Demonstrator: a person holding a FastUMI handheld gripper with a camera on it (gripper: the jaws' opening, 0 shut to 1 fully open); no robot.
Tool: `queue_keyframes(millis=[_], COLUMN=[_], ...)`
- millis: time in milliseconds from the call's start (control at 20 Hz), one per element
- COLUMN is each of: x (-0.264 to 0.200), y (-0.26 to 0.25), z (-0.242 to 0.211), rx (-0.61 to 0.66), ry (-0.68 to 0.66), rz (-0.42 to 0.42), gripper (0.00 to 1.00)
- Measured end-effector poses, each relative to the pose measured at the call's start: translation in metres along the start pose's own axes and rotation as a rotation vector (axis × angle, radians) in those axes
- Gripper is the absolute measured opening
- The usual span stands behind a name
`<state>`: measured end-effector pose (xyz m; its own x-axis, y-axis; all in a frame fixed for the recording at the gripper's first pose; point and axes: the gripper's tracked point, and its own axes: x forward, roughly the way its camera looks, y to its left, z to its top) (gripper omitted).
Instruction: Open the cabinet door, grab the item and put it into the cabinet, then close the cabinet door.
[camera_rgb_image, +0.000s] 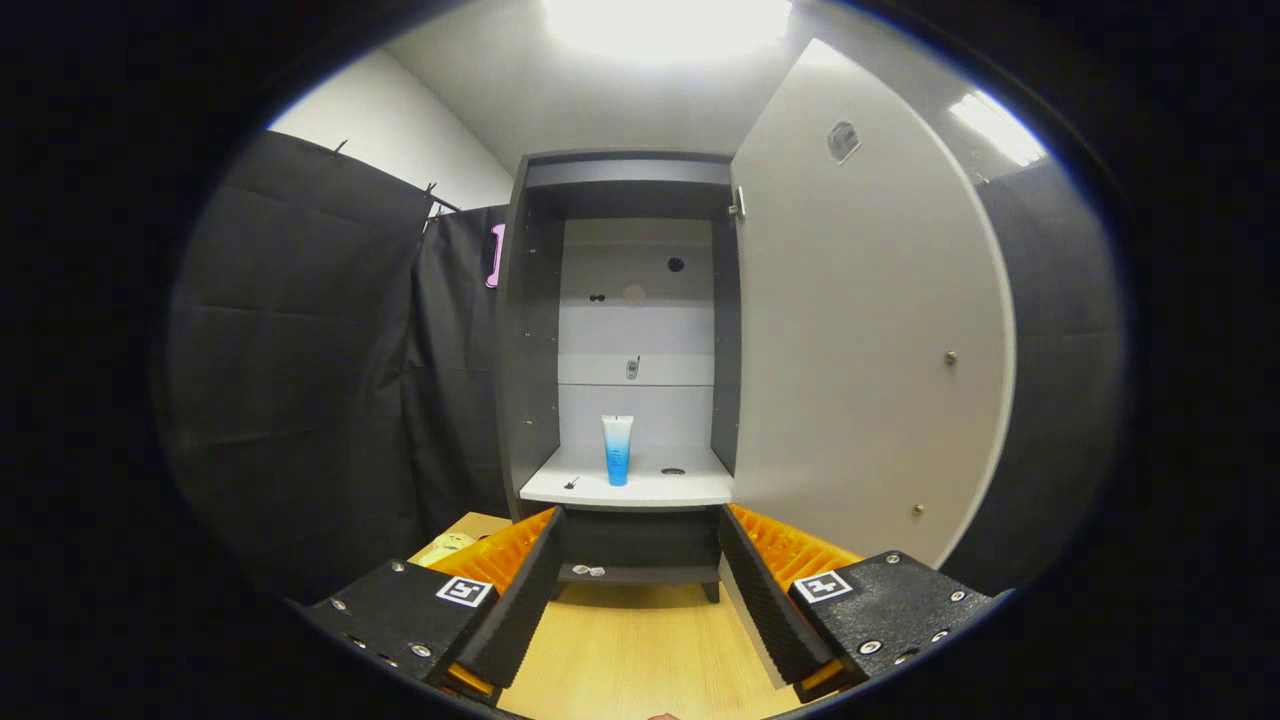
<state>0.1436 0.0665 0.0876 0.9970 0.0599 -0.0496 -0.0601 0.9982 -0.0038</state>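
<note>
My tongs (640, 600) stand with their fingers apart and nothing between them, aimed straight at the open cabinet (628, 340) beyond the tips. The item, a blue-and-white tube (617, 450), stands upright on the cabinet's white shelf (690, 490), well ahead of my fingers and roughly centred between them, so I judge that placing is done and closing remains. The door (860, 330) is swung wide, off to the right of my right finger. Risks as I judge them: shutting the door hard could shake the cabinet and topple the slender tube; a finger could also slip off the door's plain face, which offers only small fittings, or catch its edge against the hinge side. Writing: the tube's print is too small to read; the square markers (466, 591) on my fingers carry patterns, not words.
</note>
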Motion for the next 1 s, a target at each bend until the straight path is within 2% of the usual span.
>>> queue_keyframes(millis=[500,750,1000], x=[-0.069,-0.097,-0.096], y=[-0.082,-0.135,-0.191], z=[0.014,0.02,0.021], rx=[0.047,0.059,0.077], ry=[-0.031,-0.051,-0.051], rz=[-0.118,-0.217,-0.337], gripper=[0.94,0.94,0.93])
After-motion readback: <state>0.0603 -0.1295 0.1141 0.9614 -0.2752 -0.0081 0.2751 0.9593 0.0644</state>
